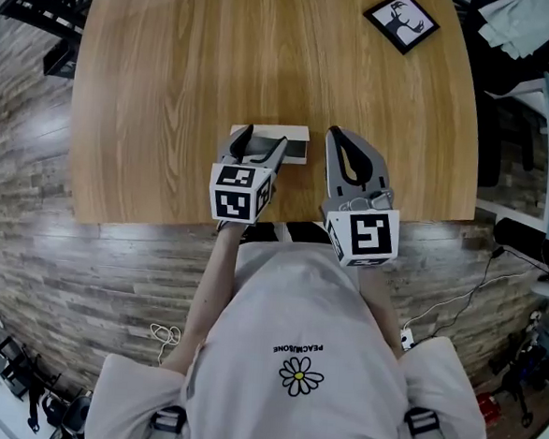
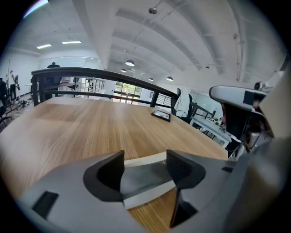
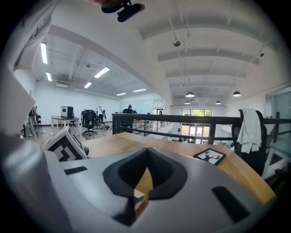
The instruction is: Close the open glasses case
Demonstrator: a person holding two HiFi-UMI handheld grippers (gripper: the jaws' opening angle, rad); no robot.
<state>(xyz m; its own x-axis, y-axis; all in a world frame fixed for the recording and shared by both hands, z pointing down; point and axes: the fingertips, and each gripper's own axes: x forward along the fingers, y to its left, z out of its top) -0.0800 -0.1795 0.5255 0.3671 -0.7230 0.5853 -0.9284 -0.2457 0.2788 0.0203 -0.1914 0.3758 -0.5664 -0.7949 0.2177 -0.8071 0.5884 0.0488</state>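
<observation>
The glasses case (image 1: 294, 140) lies open near the front edge of the wooden table (image 1: 172, 75), cream-rimmed with a dark grey inside. My left gripper (image 1: 263, 138) hovers right over it, open; in the left gripper view the case (image 2: 148, 176) shows through the gap between the two jaws of that gripper (image 2: 145, 158). Whether the jaws touch it I cannot tell. My right gripper (image 1: 334, 132) is just right of the case, shut with nothing in it. In the right gripper view its jaws (image 3: 147, 150) meet, and a cream corner of the case (image 3: 138, 198) peeks below.
A black-framed deer picture (image 1: 402, 21) lies at the table's far right corner, also the picture (image 2: 161, 114) in the left gripper view. A black railing (image 2: 91, 75) runs behind the table. A chair draped with white cloth (image 3: 249, 127) stands to the right.
</observation>
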